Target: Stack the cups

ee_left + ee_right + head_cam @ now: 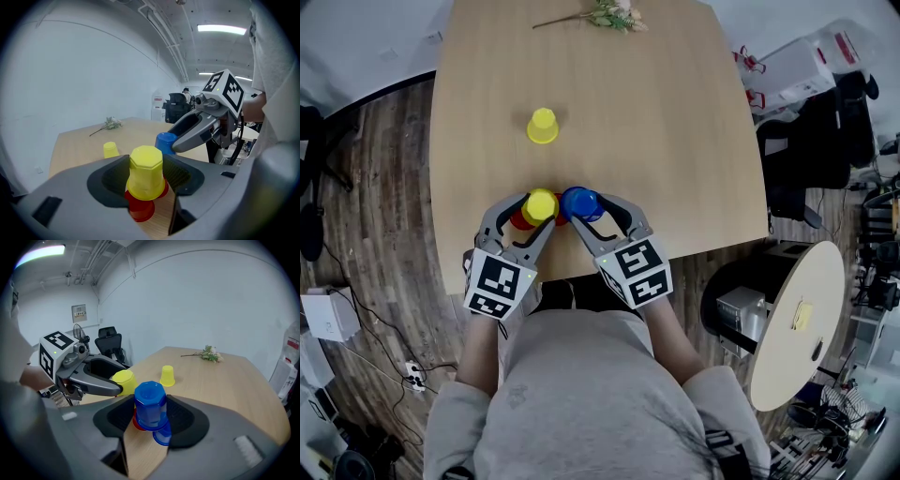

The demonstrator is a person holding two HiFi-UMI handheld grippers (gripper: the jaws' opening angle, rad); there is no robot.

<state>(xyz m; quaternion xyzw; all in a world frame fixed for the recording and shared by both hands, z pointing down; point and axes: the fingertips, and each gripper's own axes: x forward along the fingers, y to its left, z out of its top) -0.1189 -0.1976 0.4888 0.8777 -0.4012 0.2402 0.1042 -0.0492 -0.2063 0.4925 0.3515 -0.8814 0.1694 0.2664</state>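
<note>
My left gripper [528,217] is clamped on an upturned yellow cup [146,172] and my right gripper [586,211] on a blue cup [150,405]. Both are close by the red cups [140,210] at the near edge of the table [675,141]. How many reds there are I can't quite tell. I should centre each cup, lower it squarely, then release gently.

Head view looks down; gripper views share the far yellow cup [110,149].
</note>
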